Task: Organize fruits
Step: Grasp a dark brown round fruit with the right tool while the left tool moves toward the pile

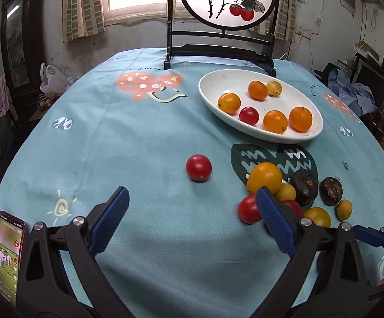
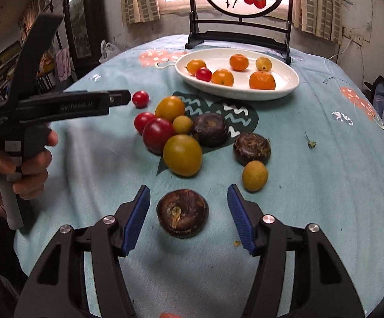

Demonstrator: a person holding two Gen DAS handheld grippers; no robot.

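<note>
Your right gripper gapes around a dark chestnut; left gripper gapes empty; dish at one o'clock holds six fruits.

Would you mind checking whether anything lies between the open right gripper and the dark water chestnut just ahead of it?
Nothing visible does. The right gripper has its jaws open to either side of the water chestnut, with only bare tablecloth around it. The nearest other fruit, a small yellow fruit, lies beyond the right-hand jaw, apart from it.
</note>
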